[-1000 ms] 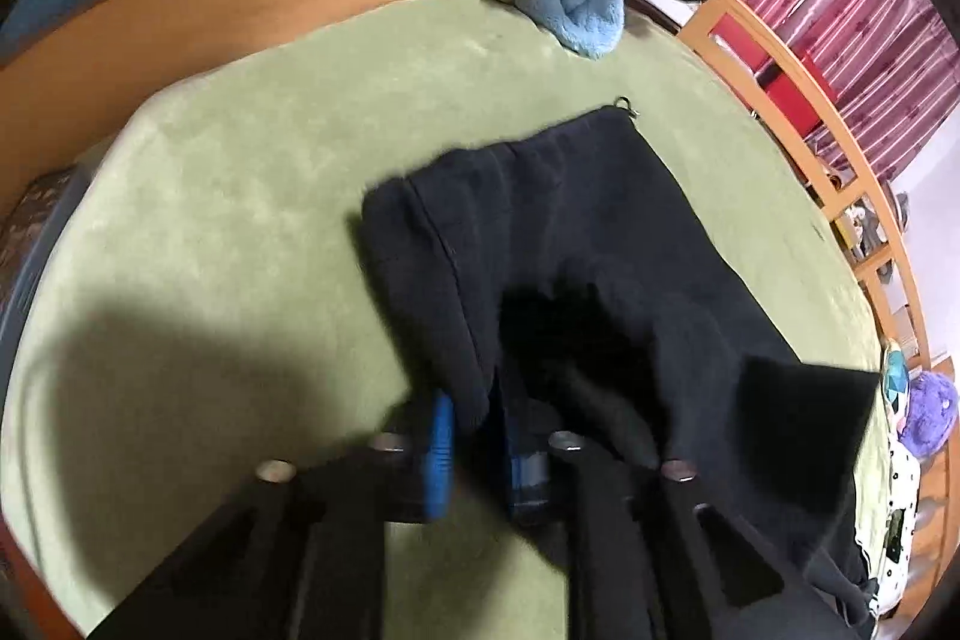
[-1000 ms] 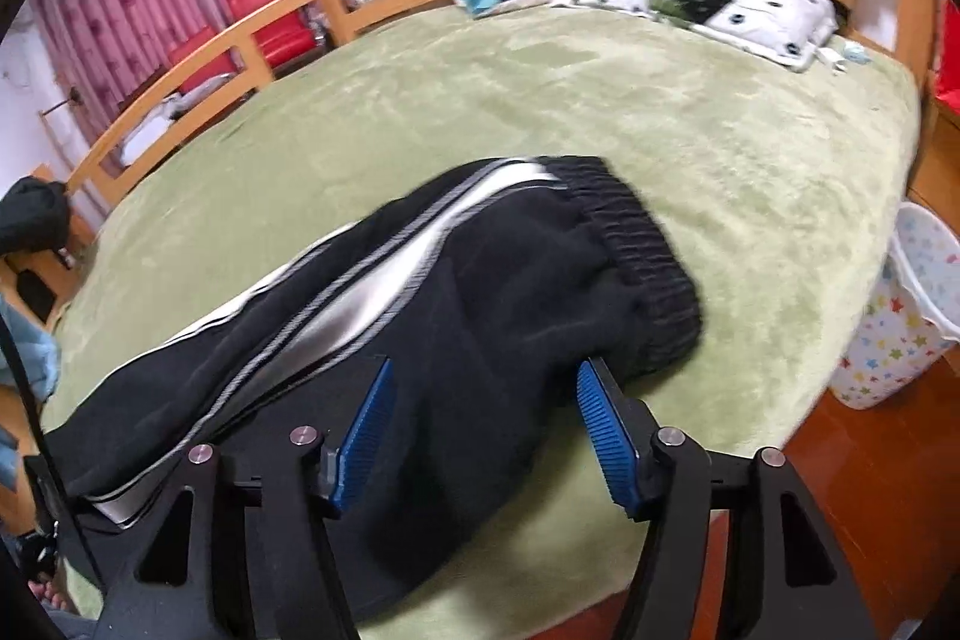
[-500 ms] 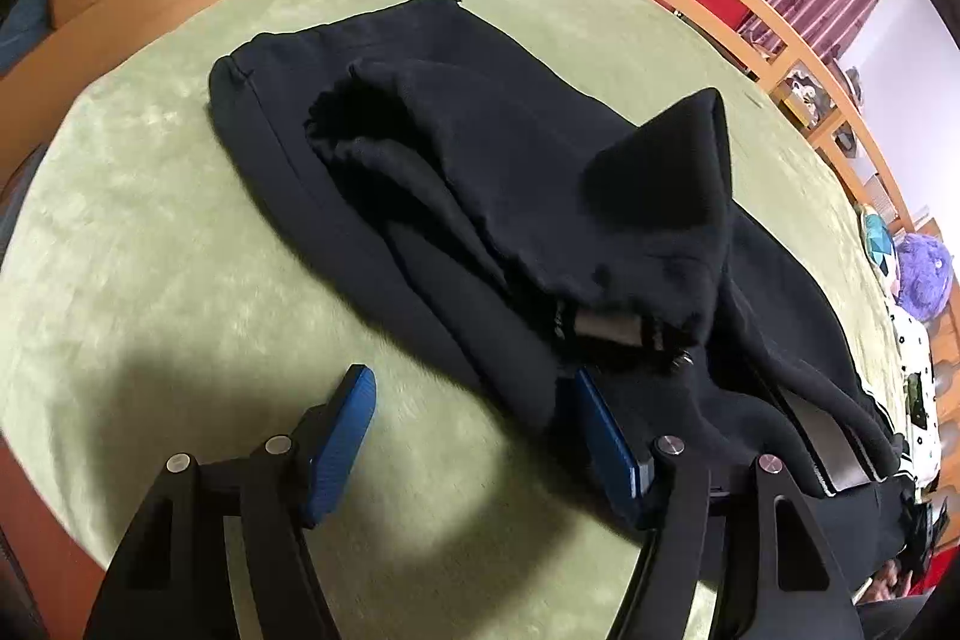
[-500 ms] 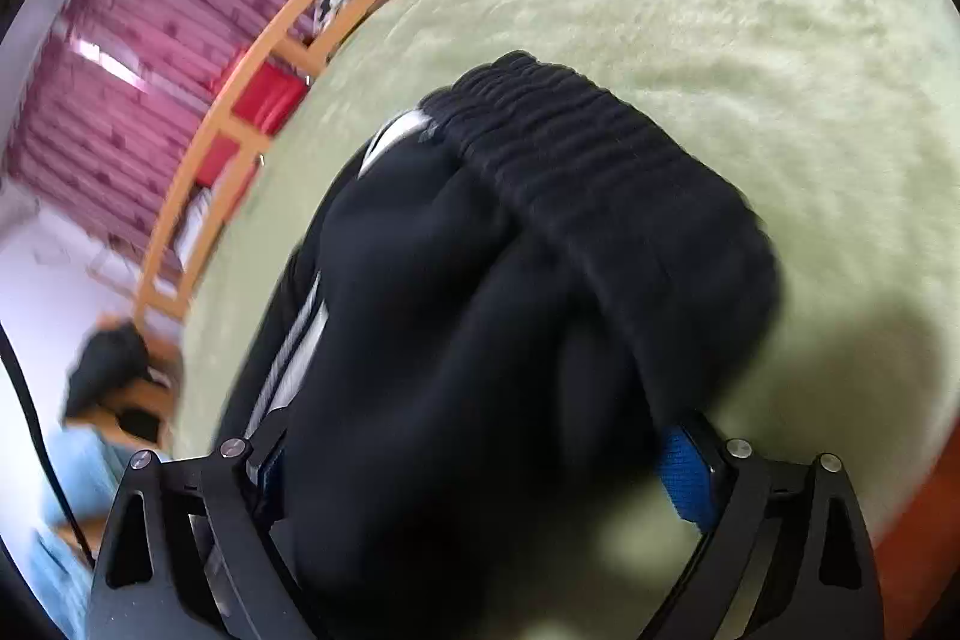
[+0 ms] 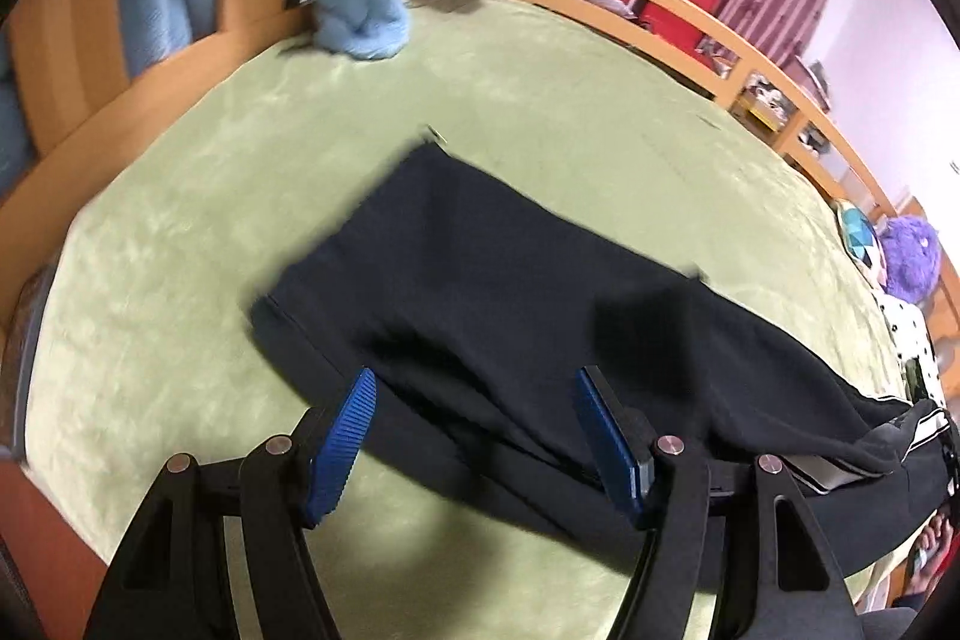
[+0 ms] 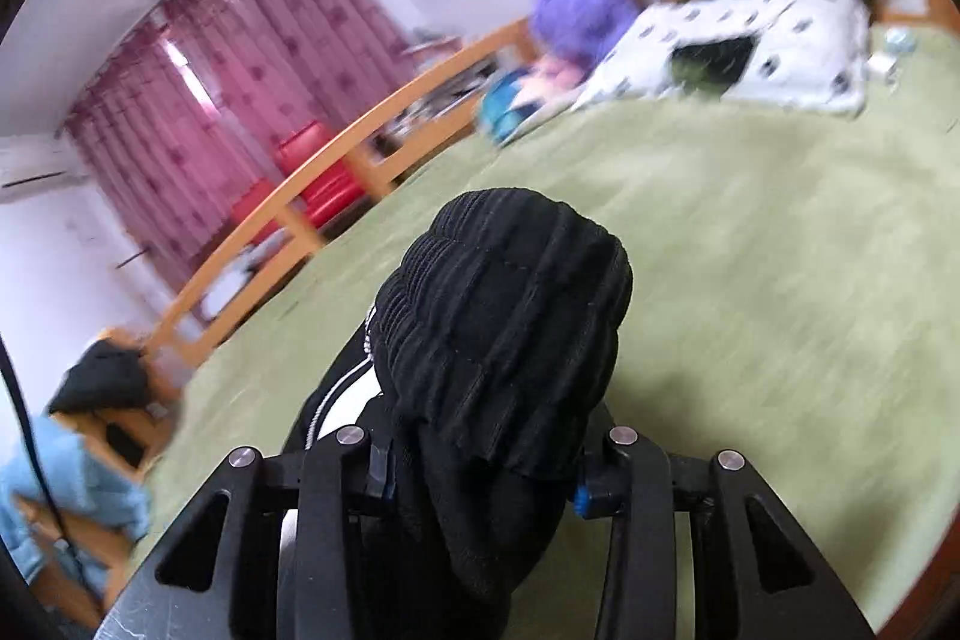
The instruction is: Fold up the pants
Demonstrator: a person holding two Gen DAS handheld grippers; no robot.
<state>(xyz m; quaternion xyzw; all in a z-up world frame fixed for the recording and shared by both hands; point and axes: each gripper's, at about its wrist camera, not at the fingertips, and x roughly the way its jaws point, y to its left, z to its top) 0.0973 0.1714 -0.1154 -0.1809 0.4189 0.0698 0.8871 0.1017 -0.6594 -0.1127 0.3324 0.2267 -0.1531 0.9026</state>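
Between my right tool's (image 6: 480,487) narrowed jaws sits the bunched waistband (image 6: 510,316) of the black pants (image 5: 510,292); ahead of my left tool (image 5: 474,436), gaping wide, the legs lie across the bed (image 5: 180,250). Fold under way, I judge; next, carry waistband toward the leg ends.

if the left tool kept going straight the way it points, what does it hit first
Most likely the black pants: the open left tool already has the dark fabric lying between its fingers on the green bedcover. How high the tool is above the fabric is unclear.
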